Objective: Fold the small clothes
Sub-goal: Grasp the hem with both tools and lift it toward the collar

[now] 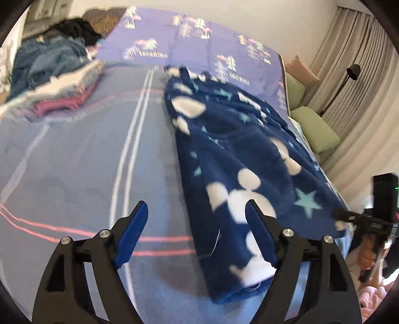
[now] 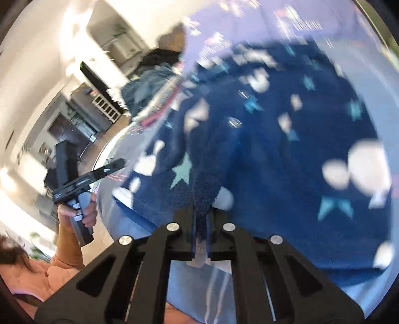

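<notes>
— Where is the garment?
— The navy fleece garment (image 1: 239,159) lies lengthwise on the bed (image 1: 74,162), near its right edge.
— Your jaws?
— My left gripper (image 1: 197,231) hovers over the near end, jaws wide apart with nothing between them. My right gripper (image 2: 200,224) has its jaws clamped on a fold of the fleece.

A bed covered by a lavender-blue sheet (image 1: 74,159) with white and pink stripes filled the room's middle. Green cushions (image 1: 314,128) lay along its far edge, below pale pleated curtains (image 1: 354,82). A plain cream wall (image 1: 237,15) rose behind. The right wrist view, blurred, showed a wooden floor (image 2: 99,147), a white shelf unit (image 2: 107,107) and bright daylight.
</notes>
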A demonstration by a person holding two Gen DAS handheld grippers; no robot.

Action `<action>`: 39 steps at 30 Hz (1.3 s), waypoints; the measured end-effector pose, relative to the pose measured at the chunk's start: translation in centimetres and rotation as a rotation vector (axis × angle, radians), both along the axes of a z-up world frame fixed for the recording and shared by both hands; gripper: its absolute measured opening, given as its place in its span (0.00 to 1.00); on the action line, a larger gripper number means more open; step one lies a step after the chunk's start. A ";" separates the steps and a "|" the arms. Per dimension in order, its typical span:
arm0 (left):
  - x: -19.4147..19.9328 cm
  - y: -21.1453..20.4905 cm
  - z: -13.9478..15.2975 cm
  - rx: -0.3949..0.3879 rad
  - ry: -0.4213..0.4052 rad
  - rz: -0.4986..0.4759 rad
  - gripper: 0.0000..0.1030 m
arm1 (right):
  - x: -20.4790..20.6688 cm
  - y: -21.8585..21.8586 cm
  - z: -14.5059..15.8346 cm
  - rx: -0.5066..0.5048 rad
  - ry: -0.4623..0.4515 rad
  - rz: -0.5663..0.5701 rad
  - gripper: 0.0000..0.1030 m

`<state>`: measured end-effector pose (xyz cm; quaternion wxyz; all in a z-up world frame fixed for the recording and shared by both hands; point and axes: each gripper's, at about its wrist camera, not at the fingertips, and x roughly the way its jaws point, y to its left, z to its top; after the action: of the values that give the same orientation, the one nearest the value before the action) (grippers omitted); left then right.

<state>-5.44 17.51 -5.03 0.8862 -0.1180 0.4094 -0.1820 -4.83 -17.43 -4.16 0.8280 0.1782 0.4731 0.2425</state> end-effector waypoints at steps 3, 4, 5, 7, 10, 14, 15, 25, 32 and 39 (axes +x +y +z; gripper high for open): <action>0.5 -0.5 -1.8 -0.033 0.083 -0.029 0.78 | 0.5 0.3 -2.4 0.041 0.074 -0.017 0.11; 0.4 -0.7 -2.1 -0.033 0.089 -0.034 0.78 | 0.3 0.4 -2.6 0.032 0.065 -0.022 0.12; 0.2 -0.9 -2.1 -0.023 0.071 -0.037 0.78 | 0.2 0.6 -2.3 0.023 0.049 -0.015 0.14; -0.4 -1.4 -2.1 -0.026 0.055 -0.075 0.60 | -0.2 0.3 -1.5 0.006 0.018 -0.021 0.35; -0.9 -1.5 -2.2 -0.045 0.074 -0.101 0.11 | -1.0 -2.1 0.5 -0.051 -0.066 -0.106 0.47; -2.2 -0.1 -1.1 -0.040 0.058 -0.040 0.09 | -2.7 -8.2 1.5 -0.083 -0.074 -0.320 0.53; -2.4 0.2 -1.1 -0.043 0.059 -0.038 0.09 | -3.1 -9.3 1.4 -0.087 -0.067 -0.359 0.53; -2.2 1.0 -2.3 -0.186 0.142 -0.048 0.66 | -4.8 -14.9 -2.1 0.087 0.065 -0.480 0.63; -0.6 -1.7 -3.0 -0.143 0.062 -0.106 0.54 | -1.3 -13.4 -3.3 0.223 0.058 -0.368 0.57; -1.3 -1.4 -0.8 -0.189 0.018 -0.082 0.09 | -1.7 -13.4 -2.1 0.259 0.046 -0.418 0.11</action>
<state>-6.74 16.12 -5.87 0.8591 -0.1858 0.4030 -0.2550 -6.51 -30.78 -6.30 0.8194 0.3821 0.4098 0.1205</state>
